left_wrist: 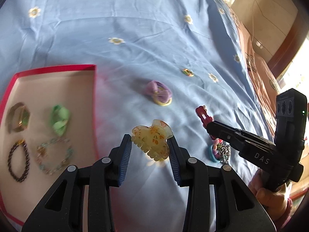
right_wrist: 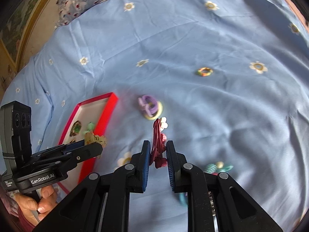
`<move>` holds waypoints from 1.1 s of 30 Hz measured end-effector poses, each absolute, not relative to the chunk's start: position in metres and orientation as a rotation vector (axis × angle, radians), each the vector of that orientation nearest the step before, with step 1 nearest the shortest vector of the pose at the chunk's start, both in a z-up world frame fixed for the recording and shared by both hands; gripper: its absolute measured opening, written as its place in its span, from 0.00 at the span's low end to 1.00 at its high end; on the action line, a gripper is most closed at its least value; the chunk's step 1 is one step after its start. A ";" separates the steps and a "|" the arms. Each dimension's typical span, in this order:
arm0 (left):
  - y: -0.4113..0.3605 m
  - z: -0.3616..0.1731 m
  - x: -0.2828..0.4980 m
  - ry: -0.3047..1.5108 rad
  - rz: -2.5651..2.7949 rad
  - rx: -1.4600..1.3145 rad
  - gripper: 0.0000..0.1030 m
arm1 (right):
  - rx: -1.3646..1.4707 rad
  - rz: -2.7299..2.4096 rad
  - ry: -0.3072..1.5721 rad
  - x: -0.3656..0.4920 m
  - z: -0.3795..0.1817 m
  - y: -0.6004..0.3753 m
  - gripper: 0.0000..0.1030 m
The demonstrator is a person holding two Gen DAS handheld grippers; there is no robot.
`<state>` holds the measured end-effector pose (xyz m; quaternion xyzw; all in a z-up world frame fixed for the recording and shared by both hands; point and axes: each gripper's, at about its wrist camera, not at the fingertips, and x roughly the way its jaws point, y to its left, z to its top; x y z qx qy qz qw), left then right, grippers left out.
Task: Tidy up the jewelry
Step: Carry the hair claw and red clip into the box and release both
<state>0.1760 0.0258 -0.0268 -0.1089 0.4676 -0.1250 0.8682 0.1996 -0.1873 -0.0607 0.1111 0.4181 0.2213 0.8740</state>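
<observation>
Lying nr red tray (left_wrist: 58,68): purple scrunchie (left_wrist: 158,92), beaded ring (right_wrist: 204,72).

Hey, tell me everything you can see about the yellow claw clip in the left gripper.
The yellow claw clip looks like translucent plastic, pale yellow with orange flower prints. It has curved interlocking teeth along its lower edge and a rounded hinge tab on top. The left gripper holds it between its blue ribbed pads, above the blue bedsheet, just right of the red tray. Its jaws look closed.
</observation>
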 end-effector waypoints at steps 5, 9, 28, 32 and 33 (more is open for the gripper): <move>0.042 -0.025 0.164 0.970 -0.234 -0.250 0.35 | 0.215 0.492 0.873 0.193 -0.058 -0.171 0.16; 0.054 -0.025 0.152 0.961 -0.213 -0.267 0.35 | 0.209 0.515 0.872 0.189 -0.057 -0.160 0.16; 0.113 -0.022 0.108 0.933 -0.108 -0.313 0.35 | 0.133 0.651 0.881 0.166 -0.054 -0.091 0.16; 0.133 -0.025 0.098 0.934 -0.071 -0.324 0.35 | 0.114 0.681 0.885 0.163 -0.054 -0.075 0.16; 0.139 -0.026 0.096 0.934 -0.057 -0.327 0.35 | 0.110 0.688 0.887 0.162 -0.054 -0.071 0.16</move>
